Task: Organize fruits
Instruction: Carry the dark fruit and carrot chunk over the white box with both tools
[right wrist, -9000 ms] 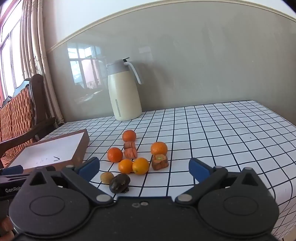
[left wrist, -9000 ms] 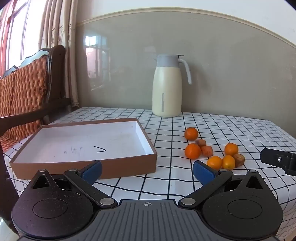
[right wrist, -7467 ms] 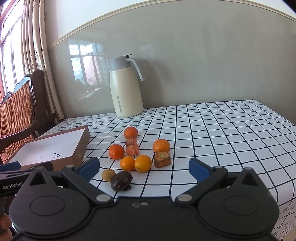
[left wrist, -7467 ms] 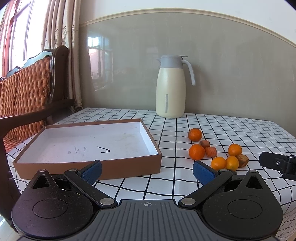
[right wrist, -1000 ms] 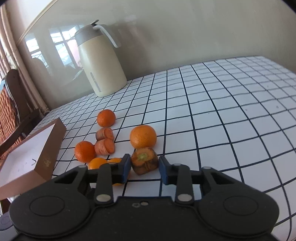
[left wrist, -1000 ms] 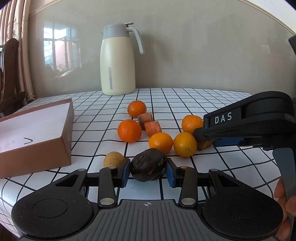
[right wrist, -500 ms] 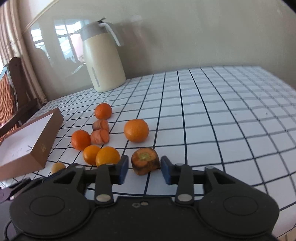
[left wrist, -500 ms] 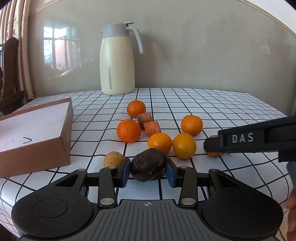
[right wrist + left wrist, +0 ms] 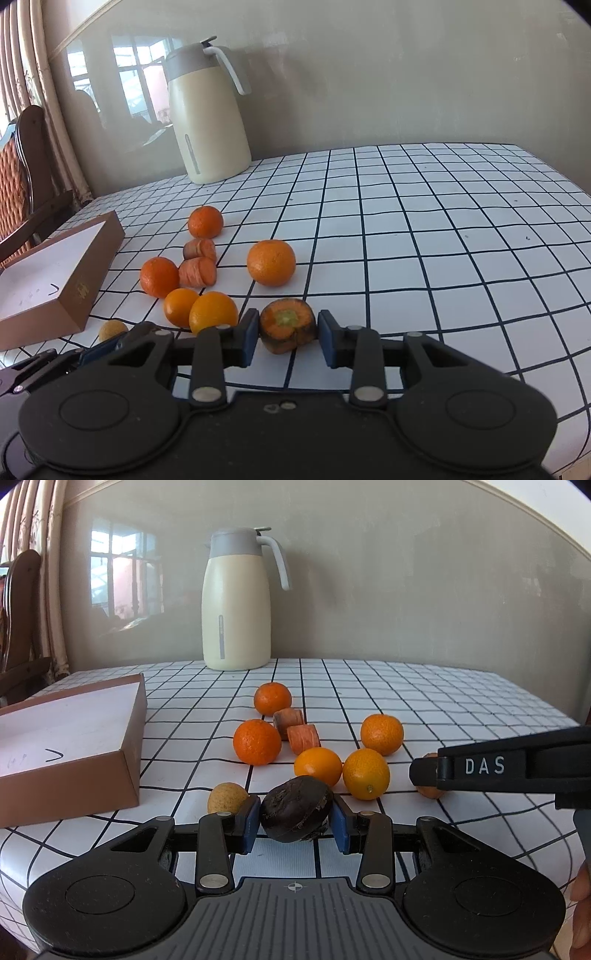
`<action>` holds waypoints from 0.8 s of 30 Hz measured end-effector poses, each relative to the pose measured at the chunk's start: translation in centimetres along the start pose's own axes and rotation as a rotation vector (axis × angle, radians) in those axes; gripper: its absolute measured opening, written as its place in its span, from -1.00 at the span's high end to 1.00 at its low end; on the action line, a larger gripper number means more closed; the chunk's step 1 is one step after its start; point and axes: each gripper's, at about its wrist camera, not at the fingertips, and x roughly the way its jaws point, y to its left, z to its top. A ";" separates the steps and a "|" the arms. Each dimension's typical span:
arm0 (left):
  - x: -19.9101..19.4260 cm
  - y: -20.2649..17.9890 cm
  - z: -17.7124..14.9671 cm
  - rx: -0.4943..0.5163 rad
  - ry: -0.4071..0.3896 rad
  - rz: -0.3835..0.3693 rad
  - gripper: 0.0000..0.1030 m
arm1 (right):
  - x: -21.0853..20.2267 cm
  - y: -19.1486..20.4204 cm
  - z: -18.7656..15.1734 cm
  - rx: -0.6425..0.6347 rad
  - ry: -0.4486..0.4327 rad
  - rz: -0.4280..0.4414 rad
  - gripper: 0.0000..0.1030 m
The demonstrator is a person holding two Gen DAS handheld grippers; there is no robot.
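My left gripper [image 9: 295,821] is shut on a dark round fruit [image 9: 295,808] just above the checked cloth. To its left lies a small yellowish fruit [image 9: 226,796]. Several oranges [image 9: 256,741] and two carrot pieces [image 9: 297,731] are scattered behind it. In the right wrist view my right gripper [image 9: 286,332] has its jaws closing on a carrot chunk [image 9: 287,325], and both blue pads touch its sides. From the left wrist view, that gripper's black finger [image 9: 480,766] comes in from the right and hides most of the chunk.
An open brown box [image 9: 74,775] with a white inside sits at the left. A cream jug [image 9: 236,602] stands at the back by the wall. The checked table [image 9: 443,240] stretches to the right. A wooden chair [image 9: 22,166] stands at the far left.
The right gripper loosened, then closed again on the carrot chunk, which now sits farther from the nearest orange. The left gripper and its dark fruit have not moved.
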 end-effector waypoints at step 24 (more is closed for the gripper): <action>-6.9 12.0 2.0 -0.150 -0.148 0.160 0.22 | -2.1 10.8 0.5 -0.149 -0.127 0.330 0.50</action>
